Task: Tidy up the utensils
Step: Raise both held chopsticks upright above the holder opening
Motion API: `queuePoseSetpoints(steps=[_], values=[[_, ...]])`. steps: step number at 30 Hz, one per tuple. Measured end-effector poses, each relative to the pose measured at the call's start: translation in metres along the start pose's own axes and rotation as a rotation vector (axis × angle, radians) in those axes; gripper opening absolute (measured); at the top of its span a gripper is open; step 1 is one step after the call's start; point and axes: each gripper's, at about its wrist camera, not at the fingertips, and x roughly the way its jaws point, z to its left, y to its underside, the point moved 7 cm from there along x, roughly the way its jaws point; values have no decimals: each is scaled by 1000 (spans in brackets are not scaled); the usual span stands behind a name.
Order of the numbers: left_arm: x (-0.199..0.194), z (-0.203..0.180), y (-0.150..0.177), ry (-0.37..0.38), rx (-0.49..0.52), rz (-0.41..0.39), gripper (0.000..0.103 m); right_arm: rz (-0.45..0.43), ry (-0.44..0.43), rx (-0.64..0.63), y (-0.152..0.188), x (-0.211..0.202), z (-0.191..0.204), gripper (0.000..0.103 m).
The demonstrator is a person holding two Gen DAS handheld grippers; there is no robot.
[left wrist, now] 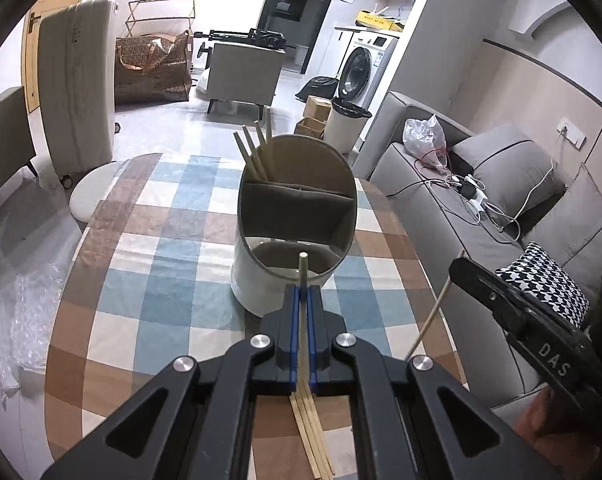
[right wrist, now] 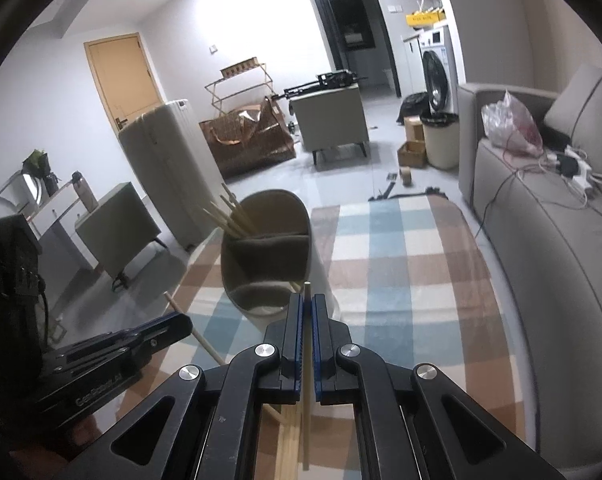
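Each pair of tongs, left (left wrist: 303, 296) and right (right wrist: 307, 304), clenched one chopstick (left wrist: 302, 266) pointing lengthwise toward the holder (left wrist: 297, 216) on the checked bench (left wrist: 161, 240); sofa (left wrist: 481, 216) alongside.

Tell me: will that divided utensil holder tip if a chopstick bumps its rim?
Possibly. The utensil holder stands tall on a narrow base and looks light, holding only a few chopsticks at the back. The checked tablecloth may let it slide rather than topple.

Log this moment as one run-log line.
left gripper: shut on chopstick | right gripper: shut on chopstick | holder: four chopsticks in rear compartment
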Motion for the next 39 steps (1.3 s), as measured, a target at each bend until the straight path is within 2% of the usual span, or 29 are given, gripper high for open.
queuePoseSetpoints(steps=[7, 11, 13, 17, 23, 27, 31, 39], values=[[-32, -9, -8, 22, 6, -1, 0, -46, 5, -57, -12, -9, 17, 3], [-50, -11, -22, 42, 35, -16, 0, -86, -7, -59, -31, -16, 26, 3], [-64, -13, -34, 90, 36, -39, 0, -120, -13, -67, -44, -23, 32, 3], [-86, -11, -63, 112, 13, -86, 0, -202, -23, -149, -76, -42, 50, 3], [-104, -9, -116, 114, -10, -147, 0, -307, -41, -189, -135, -64, 68, 3], [-102, -9, -142, 110, -1, -179, 0, -343, -53, -214, -168, -62, 79, 3], [-84, -7, -161, 110, 12, -196, 0, -360, -58, -263, -187, -48, 89, 3], [-41, 5, -174, 111, 11, -184, 0, -341, -59, -278, -198, -6, 81, 3]])
